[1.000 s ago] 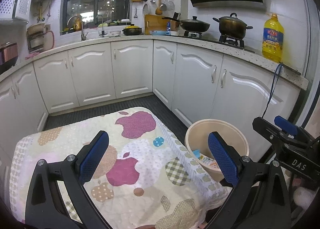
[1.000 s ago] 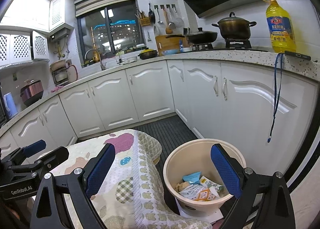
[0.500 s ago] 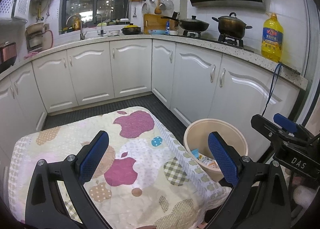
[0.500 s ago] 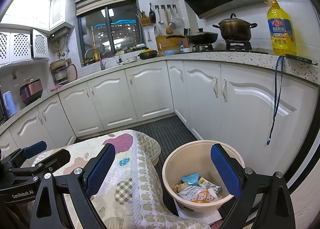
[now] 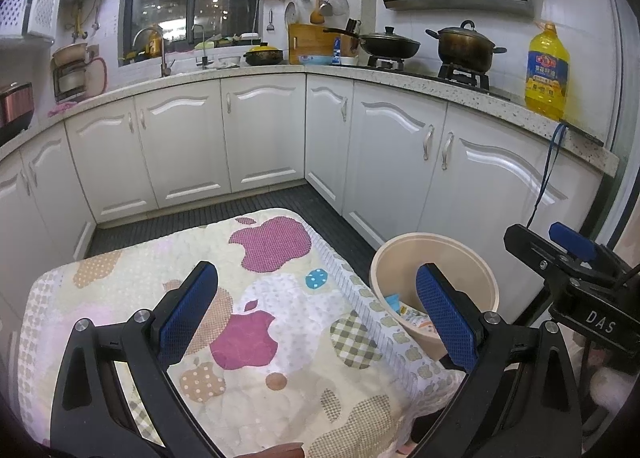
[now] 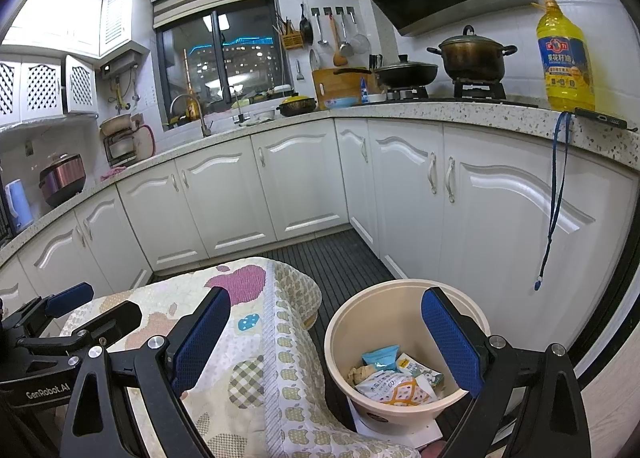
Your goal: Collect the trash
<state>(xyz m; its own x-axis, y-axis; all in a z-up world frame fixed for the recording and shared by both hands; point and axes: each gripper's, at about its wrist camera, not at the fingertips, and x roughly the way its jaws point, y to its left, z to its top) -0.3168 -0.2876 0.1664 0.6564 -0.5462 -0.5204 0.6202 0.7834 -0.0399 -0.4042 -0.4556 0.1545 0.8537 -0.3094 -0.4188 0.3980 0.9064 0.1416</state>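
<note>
Trash [image 6: 394,380] already inside beige bin [image 6: 404,290]: snack wrappers and crumpled paper at the bottom, visible through the open mouth. Bin standing on the floor, just beside the right edge of the surface [image 5: 280,338], low enough to receive items dropped or swept off that edge.

Surface covered by quilted cloth with apple pattern [image 5: 256,242]; no loose trash visible on the cloth in either view.

Left claw [image 5: 316,310]: spread wide, nothing between the pads, held above the cloth, aimed toward the cabinets. Right claw [image 6: 326,342]: spread wide, empty, held over the gap between surface edge and bin, right finger overlapping the bin rim in view. Likely reading: hovering posture after a release, or a scan for remaining items; not determinable which.

Task judged near complete for the visible area. Areas under and behind the claws hidden; check before stopping.

Hazard: bin light and unsecured on a white sheet [image 6: 400,428]; avoid knocking the rim.
</note>
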